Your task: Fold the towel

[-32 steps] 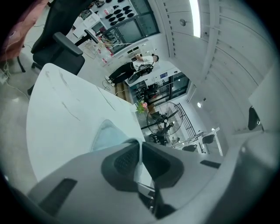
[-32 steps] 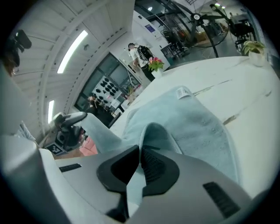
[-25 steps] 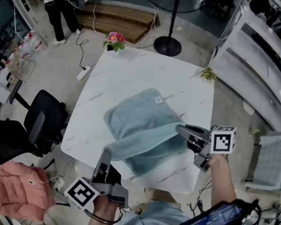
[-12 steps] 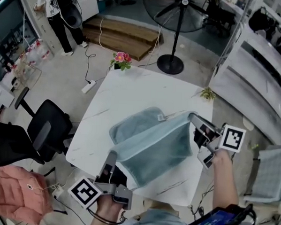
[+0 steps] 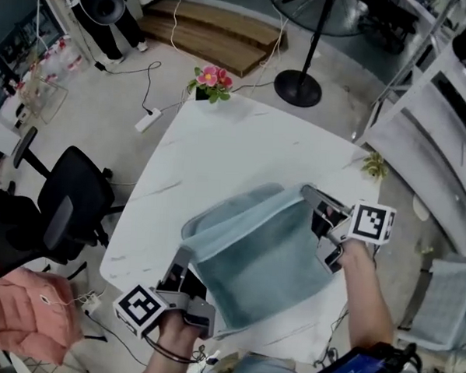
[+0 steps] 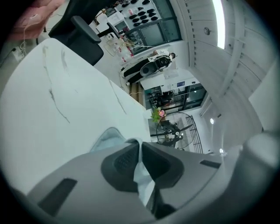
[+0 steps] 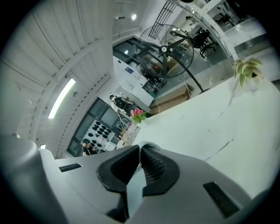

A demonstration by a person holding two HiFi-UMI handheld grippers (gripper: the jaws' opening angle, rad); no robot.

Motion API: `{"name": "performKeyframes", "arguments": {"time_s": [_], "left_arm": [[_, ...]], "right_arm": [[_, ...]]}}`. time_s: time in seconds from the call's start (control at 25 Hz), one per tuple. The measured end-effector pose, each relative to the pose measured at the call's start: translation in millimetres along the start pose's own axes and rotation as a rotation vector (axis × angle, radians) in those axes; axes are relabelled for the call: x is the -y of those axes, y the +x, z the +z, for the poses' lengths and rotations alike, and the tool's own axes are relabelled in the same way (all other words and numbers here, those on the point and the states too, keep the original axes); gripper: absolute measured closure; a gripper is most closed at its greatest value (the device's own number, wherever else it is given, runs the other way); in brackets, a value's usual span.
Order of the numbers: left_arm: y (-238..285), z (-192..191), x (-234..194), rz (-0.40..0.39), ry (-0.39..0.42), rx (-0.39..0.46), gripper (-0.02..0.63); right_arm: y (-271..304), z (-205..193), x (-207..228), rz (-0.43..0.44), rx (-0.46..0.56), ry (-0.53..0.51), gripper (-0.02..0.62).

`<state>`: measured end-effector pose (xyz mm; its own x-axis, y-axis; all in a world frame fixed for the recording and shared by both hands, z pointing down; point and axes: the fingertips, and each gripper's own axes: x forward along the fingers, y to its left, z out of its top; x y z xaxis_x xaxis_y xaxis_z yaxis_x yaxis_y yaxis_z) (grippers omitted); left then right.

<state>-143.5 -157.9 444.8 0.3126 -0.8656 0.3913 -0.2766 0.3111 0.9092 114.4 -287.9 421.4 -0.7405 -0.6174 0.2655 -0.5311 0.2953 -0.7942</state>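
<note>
- The towel [image 5: 260, 257] is lying toward the near side of the tabletop [image 5: 220, 134], doubled over. Its upper layer is hanging raised between the two tongs, and its lower layer is resting flat beneath.
- The held edge is stretching taut on a slant across the head view. It is running from the left tongs [image 5: 182, 257] at the near left to the right tongs [image 5: 309, 194] at the far right.
- A strip of the lower layer is showing just beyond that held edge, on the side toward the flowers [image 5: 214, 79]. In my judgement the held edge is needing to land on that far rim, so the target is lying ahead of both tongs and near them.
- The right tongs are standing nearer to that rim. The left tongs are sitting further back, by the tabletop's near-left border.
- The left tongs are clenched on a towel corner. In the left gripper view, pale cloth is running down between the pads with no gap.
- The right tongs are likewise clenched on the towel. In the right gripper view, cloth is showing pinched between the pads, with a tuft poking out past the tips.
</note>
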Motion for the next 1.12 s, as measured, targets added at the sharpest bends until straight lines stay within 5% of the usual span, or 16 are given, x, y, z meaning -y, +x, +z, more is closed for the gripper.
{"name": "performKeyframes", "arguments": {"time_s": [0.36,0.48,0.52,0.64,0.88,1.12], "left_arm": [[46,26,-59,0.136,-0.067,0.024,0.578],[56,30,-51,0.063,-0.068,0.010,0.364],[57,31,-47,0.042,-0.062,0.009,0.344],[51,33,-37,0.016,-0.003,0.024,0.345],[15,31,-19,0.006,0.153,0.041,0.359],[-46,6,-24,0.034,0.326,0.043,0.362]], "right_arm": [[79,-34,67,-0.091,-0.171,0.071,0.538],[95,-34,59,-0.026,-0.202,0.043,0.411],[98,-34,55,-0.008,-0.207,0.044,0.394],[96,-33,48,0.013,-0.216,0.025,0.394],[69,-24,27,-0.019,-0.244,-0.224,0.402],[16,-26,1,-0.012,-0.195,-0.342,0.428]]}}
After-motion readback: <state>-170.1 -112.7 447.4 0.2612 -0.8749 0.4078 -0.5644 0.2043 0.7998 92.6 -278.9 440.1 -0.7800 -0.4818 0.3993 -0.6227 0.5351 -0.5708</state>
